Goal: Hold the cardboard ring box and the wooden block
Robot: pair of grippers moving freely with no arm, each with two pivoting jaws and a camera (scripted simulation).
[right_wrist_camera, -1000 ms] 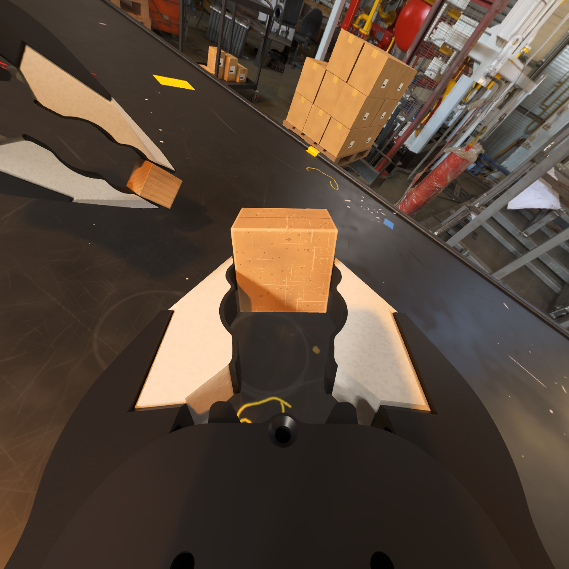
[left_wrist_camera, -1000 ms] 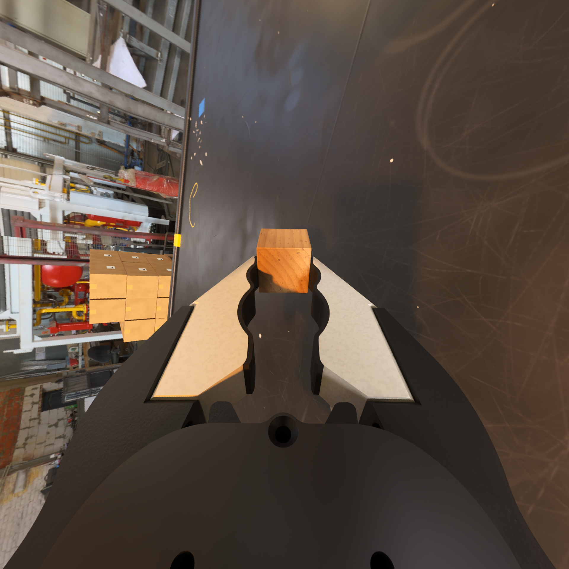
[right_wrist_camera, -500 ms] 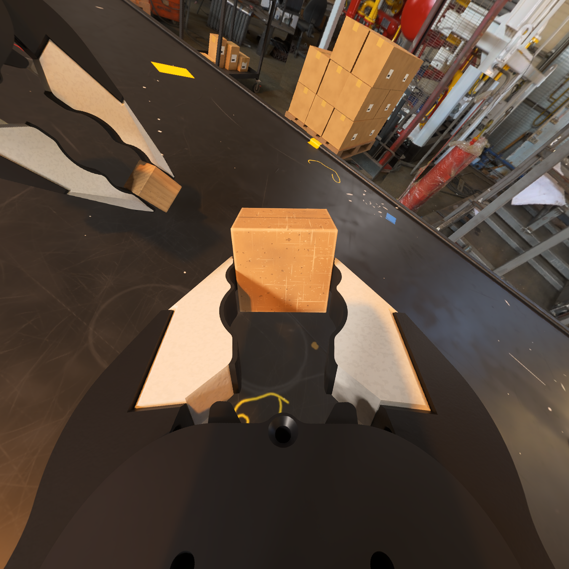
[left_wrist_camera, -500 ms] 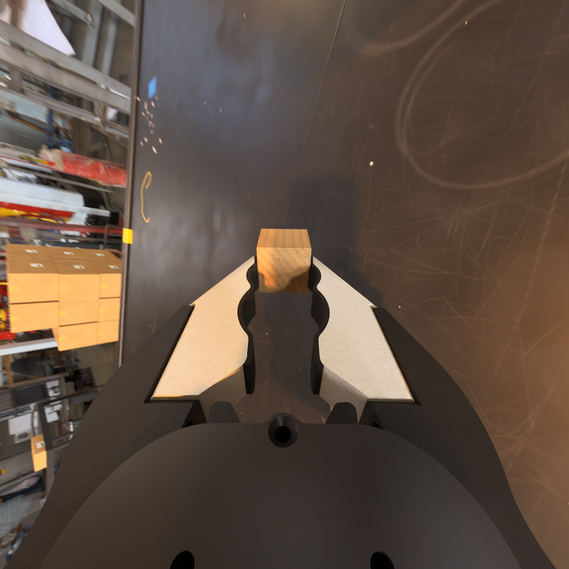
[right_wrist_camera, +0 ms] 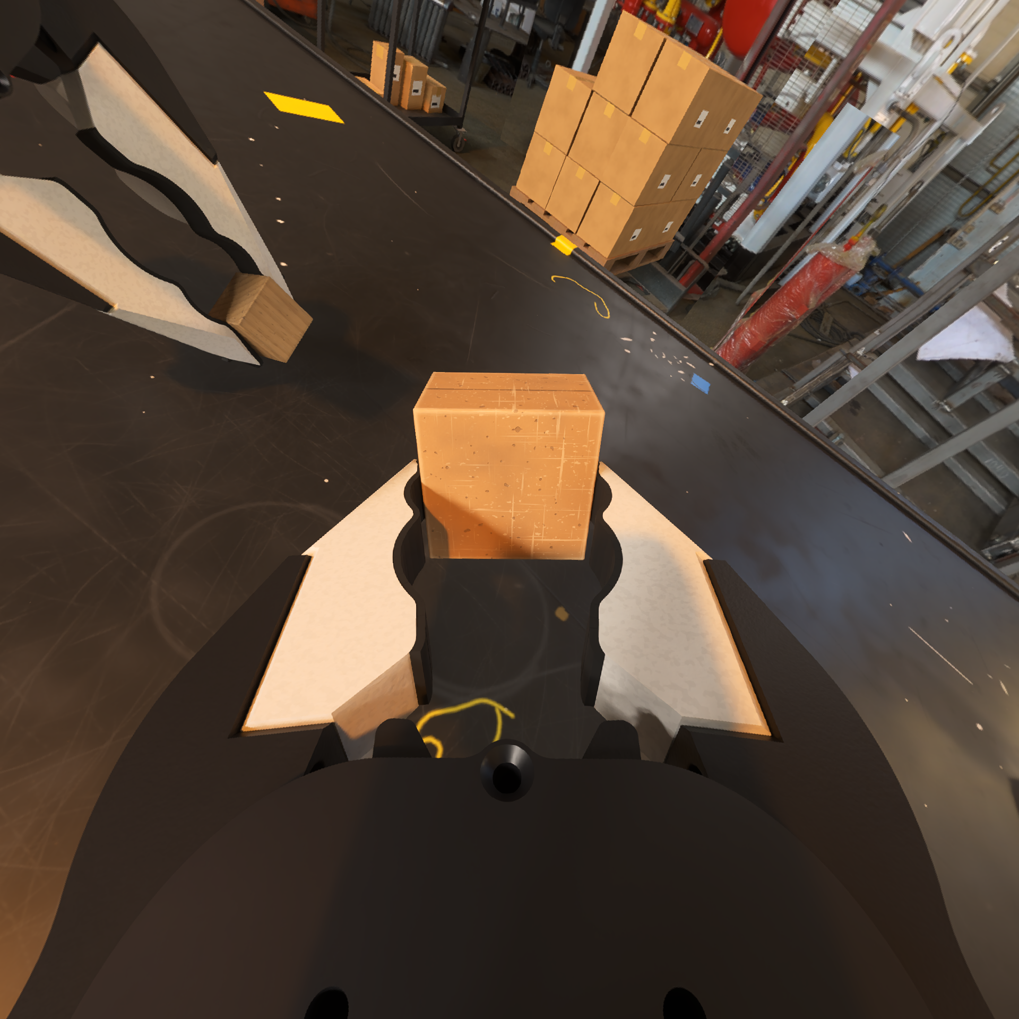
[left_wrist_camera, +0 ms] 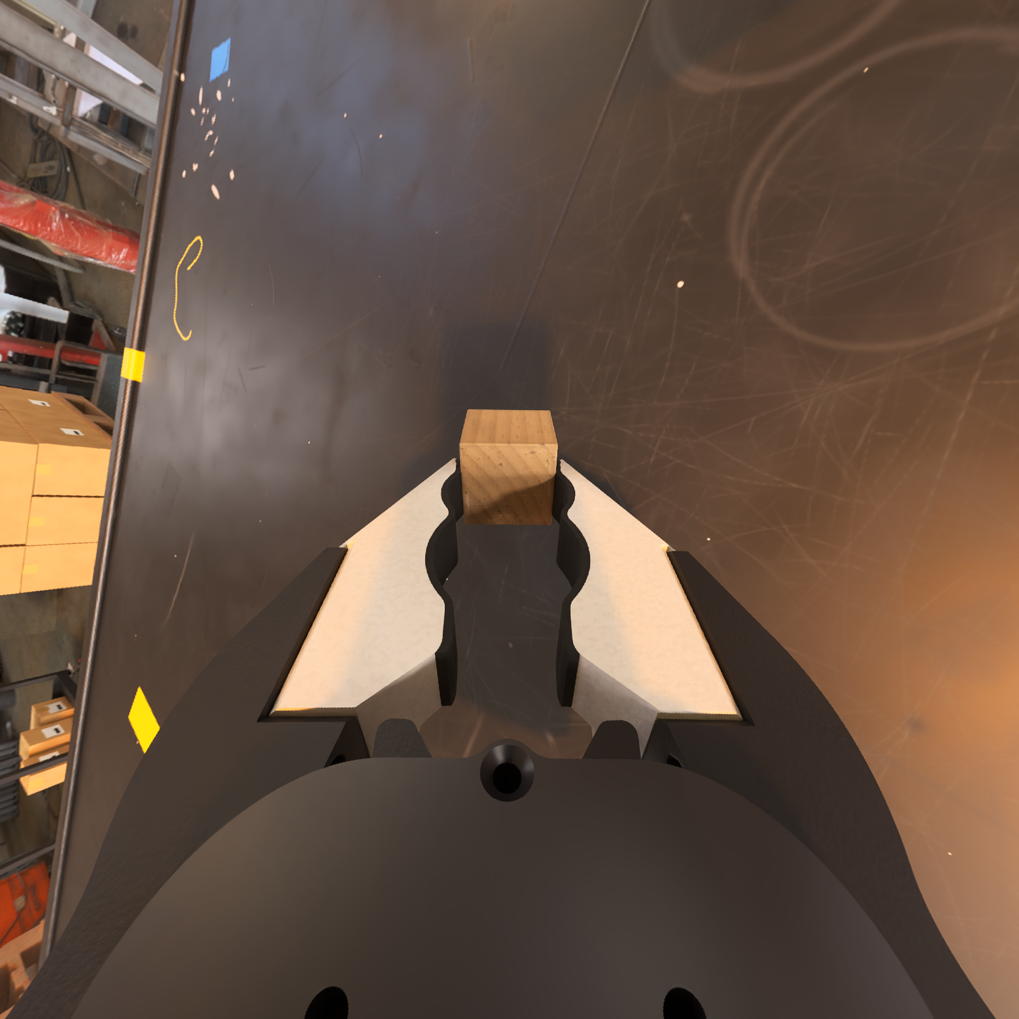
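My left gripper is shut on a small wooden block, pinched between its fingertips above the dark table. The same gripper and block show at the upper left of the right wrist view, with a shadow on the table beneath. My right gripper is shut on the cardboard ring box, a speckled tan cube held between its fingertips above the table.
The dark scratched table has an edge at the left of the left wrist view and running diagonally in the right wrist view. Past it stand stacked cartons on a pallet, red equipment and metal racks.
The left gripper has swung and shifted with the block, so the table edge and cartons moved in its view. In the right wrist view the left gripper and block sit lower and closer.
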